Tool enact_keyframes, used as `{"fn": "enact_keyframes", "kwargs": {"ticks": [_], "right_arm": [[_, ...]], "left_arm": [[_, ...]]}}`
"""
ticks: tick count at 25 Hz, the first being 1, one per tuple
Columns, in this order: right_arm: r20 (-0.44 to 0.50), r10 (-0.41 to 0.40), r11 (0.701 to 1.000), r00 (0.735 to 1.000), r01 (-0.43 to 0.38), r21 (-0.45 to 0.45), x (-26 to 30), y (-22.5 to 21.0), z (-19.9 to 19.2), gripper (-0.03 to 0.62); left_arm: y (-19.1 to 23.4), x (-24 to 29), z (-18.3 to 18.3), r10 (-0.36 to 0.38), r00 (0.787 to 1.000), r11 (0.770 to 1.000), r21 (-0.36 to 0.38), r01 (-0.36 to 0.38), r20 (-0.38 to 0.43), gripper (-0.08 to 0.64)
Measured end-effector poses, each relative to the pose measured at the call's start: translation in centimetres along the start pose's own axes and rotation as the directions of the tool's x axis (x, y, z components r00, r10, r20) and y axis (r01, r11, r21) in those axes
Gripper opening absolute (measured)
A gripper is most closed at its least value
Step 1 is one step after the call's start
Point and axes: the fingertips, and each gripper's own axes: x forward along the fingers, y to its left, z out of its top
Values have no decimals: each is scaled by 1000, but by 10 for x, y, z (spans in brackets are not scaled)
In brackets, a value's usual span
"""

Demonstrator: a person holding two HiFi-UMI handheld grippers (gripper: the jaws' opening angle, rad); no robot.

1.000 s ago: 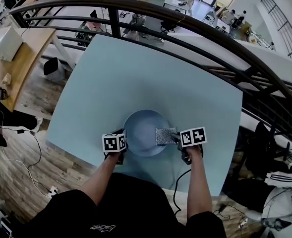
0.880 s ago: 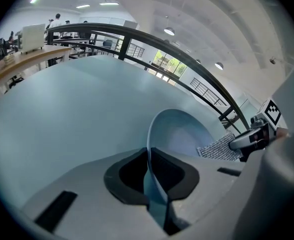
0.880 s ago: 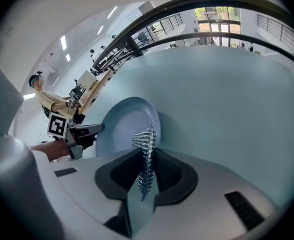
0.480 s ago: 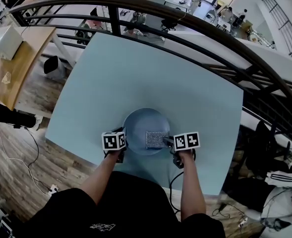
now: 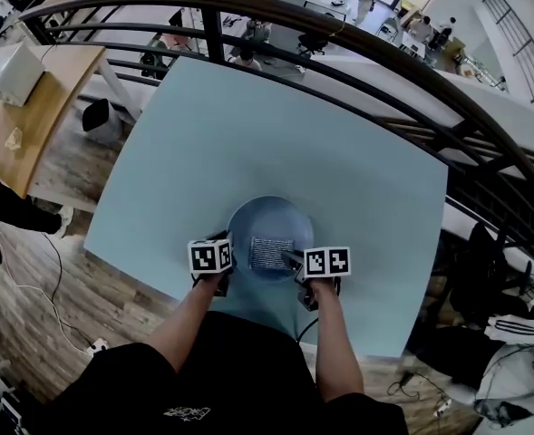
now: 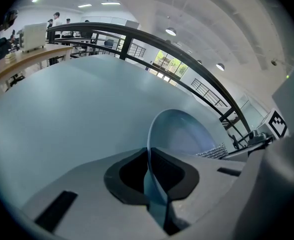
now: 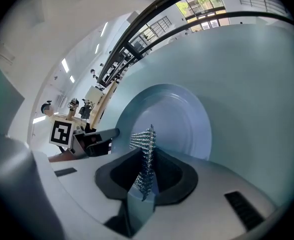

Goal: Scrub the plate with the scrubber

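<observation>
A pale blue plate (image 5: pixel 268 221) lies near the front edge of the light blue table (image 5: pixel 248 125). My left gripper (image 5: pixel 228 263) is shut on the plate's left rim (image 6: pixel 154 184), which passes between its jaws. A silvery chain-mail scrubber (image 5: pixel 271 253) lies flat on the plate's near half, and my right gripper (image 5: pixel 296 263) is shut on its right edge. In the right gripper view the scrubber (image 7: pixel 145 156) stands edge-on between the jaws over the plate (image 7: pixel 179 119), with the left gripper (image 7: pixel 99 140) at the left. In the left gripper view a piece of the scrubber (image 6: pixel 212 151) shows at the right.
A dark curved railing (image 5: pixel 357 53) runs behind the table's far edge. The table's front edge (image 5: pixel 158 284) is just below the plate, close to the person's body. A wooden desk (image 5: pixel 13 107) stands off to the left on a lower floor.
My right gripper has dragged the scrubber leftward across the plate, from its right side to its near middle. The left gripper and the plate have stayed put.
</observation>
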Motion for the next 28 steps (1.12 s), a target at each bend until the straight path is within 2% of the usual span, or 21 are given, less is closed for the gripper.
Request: {"fn": "enact_keyframes", "kwargs": {"ticks": [6, 15, 28], "right_arm": [[35, 12, 1000, 999, -12, -1, 19, 18, 8, 75], [110, -20, 1000, 994, 19, 15, 34, 23, 39, 75], [202, -107, 992, 973, 92, 81, 2, -17, 64, 77]], "left_arm": [[0, -3, 0, 7, 1000, 1000, 11, -7, -4, 29], [0, -1, 1, -1, 1000, 1000, 22, 1, -9, 29], [1, -1, -1, 5, 1000, 1000, 19, -4, -17, 30]]}}
